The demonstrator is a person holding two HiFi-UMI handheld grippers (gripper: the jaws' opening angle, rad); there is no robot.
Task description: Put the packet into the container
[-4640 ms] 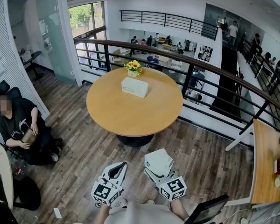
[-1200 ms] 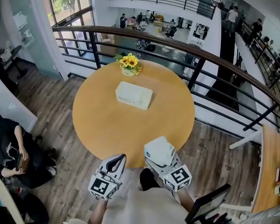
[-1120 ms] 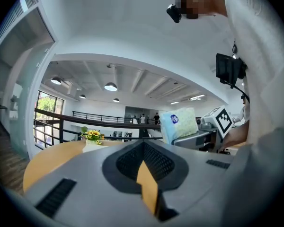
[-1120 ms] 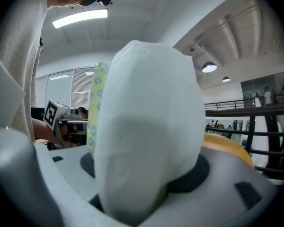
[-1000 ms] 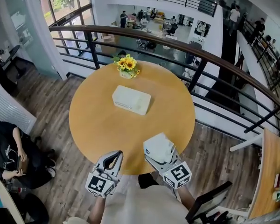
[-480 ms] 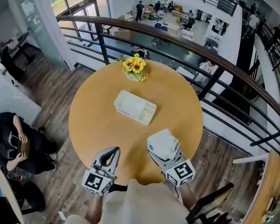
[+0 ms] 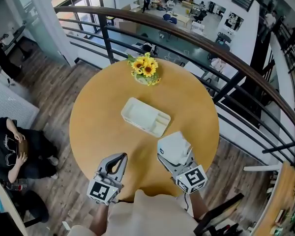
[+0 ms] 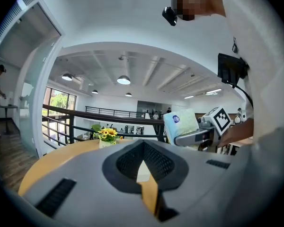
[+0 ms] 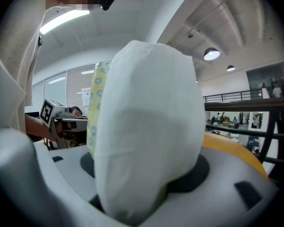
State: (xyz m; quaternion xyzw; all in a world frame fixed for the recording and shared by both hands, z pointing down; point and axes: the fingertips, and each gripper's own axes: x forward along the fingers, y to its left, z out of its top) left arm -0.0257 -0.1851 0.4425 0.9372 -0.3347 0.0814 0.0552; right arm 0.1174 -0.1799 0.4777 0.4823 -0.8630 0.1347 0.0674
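The right hand-held gripper (image 7: 176, 157) is pinching the packet (image 7: 172, 145): in the right gripper view the soft white pack fills the space between the jaws, which press on its sides, and a strip with a yellowish pattern runs down its left edge. From the left gripper view the same packet shows a small round blue mark on its face. It is held in the air over the near right part of the counter (image 7: 98, 127), outside the container (image 7: 126, 113) and just off that container's near right end in the head view. The left hand-held gripper (image 7: 117, 162) has its jaws pressed together with nothing between them; it is held over the near edge of the counter, to the left of the packet and apart from it. The container is a shallow white rectangular tray lying askew near the middle of the round wooden counter. Its inside shows only white floor, with a partition marking off smaller sections at its right end. Beyond it, at the far edge of the counter, stands a small pot of yellow flowers (image 7: 146, 69), well apart from the tray. A dark railing (image 7: 226, 87) curves round behind the counter, and a person (image 7: 12, 149) sits by the wall on the left.
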